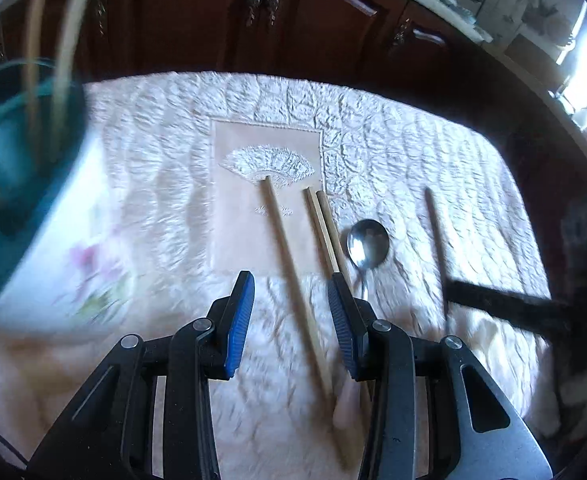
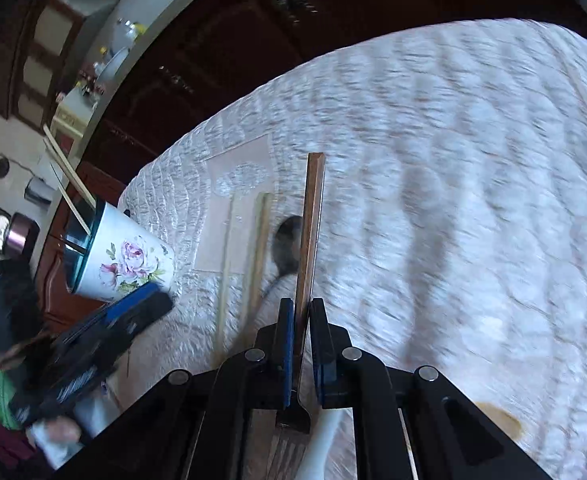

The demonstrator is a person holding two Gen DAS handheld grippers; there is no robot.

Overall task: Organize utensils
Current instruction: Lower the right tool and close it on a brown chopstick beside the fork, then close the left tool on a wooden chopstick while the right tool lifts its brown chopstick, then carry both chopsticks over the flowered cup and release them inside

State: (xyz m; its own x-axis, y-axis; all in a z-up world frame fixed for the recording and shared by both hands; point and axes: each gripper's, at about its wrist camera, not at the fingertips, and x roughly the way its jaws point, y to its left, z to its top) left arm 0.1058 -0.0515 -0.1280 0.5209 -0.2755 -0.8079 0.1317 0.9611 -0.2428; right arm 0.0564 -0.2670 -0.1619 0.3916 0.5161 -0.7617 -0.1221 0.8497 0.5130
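Left wrist view: the left gripper sits nearest the lens, its blue-padded jaws apart, straddling one wooden chopstick that lies on the quilted white cloth. Just right of it lie a chopstick pair and a metal spoon; a dark stick lies further right. The floral cup fills the left edge, blurred. Dark wooden cabinets stand behind.

Right wrist view: the right gripper is clamped on a fork, handle pointing forward, tines toward the camera. This view alone shows the whole floral cup holding chopsticks, and a brown stain on the cloth.
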